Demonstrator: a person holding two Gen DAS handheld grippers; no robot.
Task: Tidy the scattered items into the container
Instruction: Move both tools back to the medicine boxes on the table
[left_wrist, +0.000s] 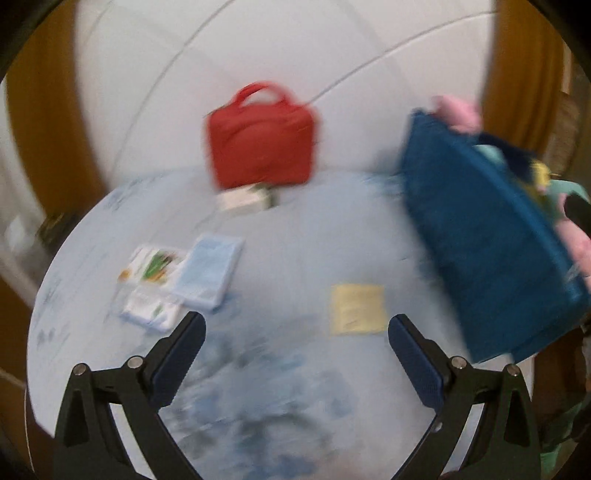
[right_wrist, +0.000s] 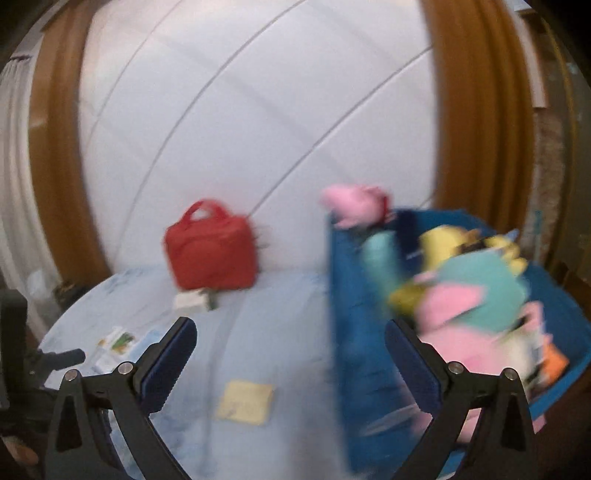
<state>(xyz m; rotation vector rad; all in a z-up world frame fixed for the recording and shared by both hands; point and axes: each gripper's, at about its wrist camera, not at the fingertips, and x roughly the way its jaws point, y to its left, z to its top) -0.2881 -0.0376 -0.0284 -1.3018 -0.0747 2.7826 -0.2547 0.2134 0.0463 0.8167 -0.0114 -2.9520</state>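
Observation:
Both views are blurred. A blue fabric bin stands at the right of the pale blue bed, filled with plush toys. A red case stands at the back, a white box in front of it. A yellow packet lies in the middle. Flat packets lie at the left. My left gripper is open and empty above the bed. My right gripper is open and empty, its right finger over the bin's near wall.
A white padded headboard with brown wooden frame rises behind the bed. The bed's left edge drops off beside a curtain. The other hand-held gripper shows at the left of the right wrist view.

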